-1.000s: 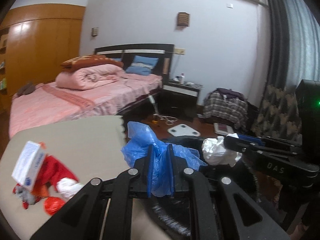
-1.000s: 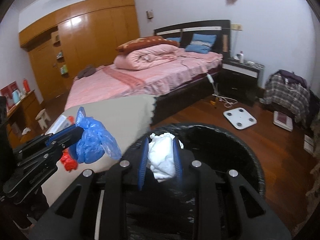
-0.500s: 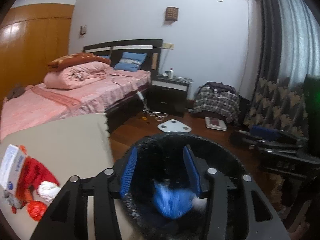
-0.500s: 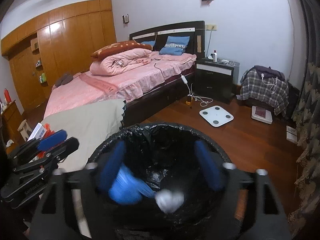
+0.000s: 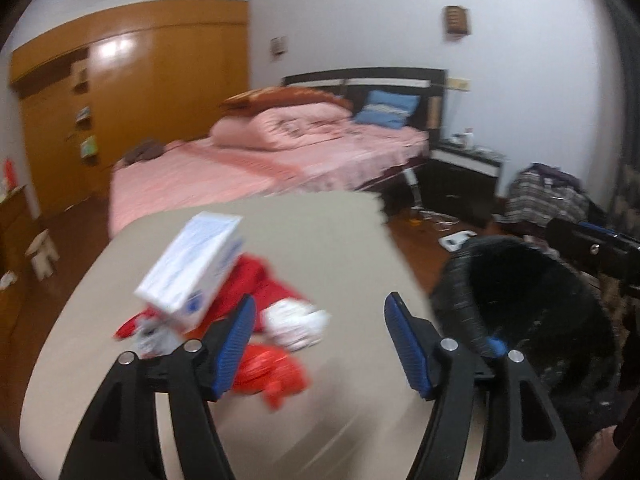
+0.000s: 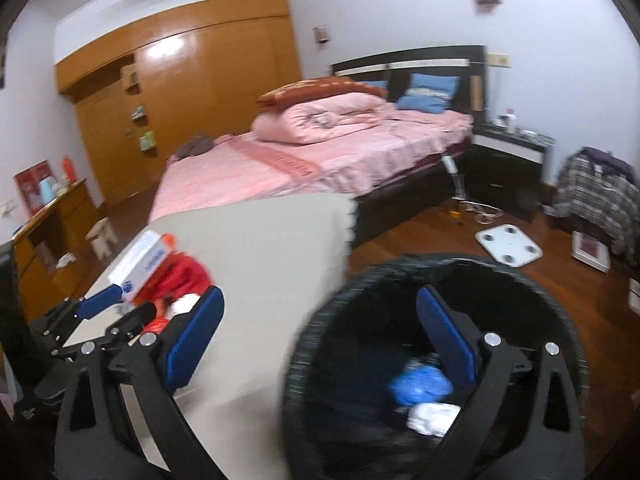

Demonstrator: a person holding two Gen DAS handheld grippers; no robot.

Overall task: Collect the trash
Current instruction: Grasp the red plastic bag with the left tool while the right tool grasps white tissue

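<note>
Both grippers were opening, nothing between them: left gripper centre frame over the bench, right gripper at the bin.

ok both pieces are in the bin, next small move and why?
Probably ease the left gripper down onto the red wrapper on the table. Its jaws are opening with nothing between them, and the bin already holds the blue bag.

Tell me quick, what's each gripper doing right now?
Left gripper: jaws opening, nothing between them.
Right gripper: jaws opening, nothing between them.
</note>
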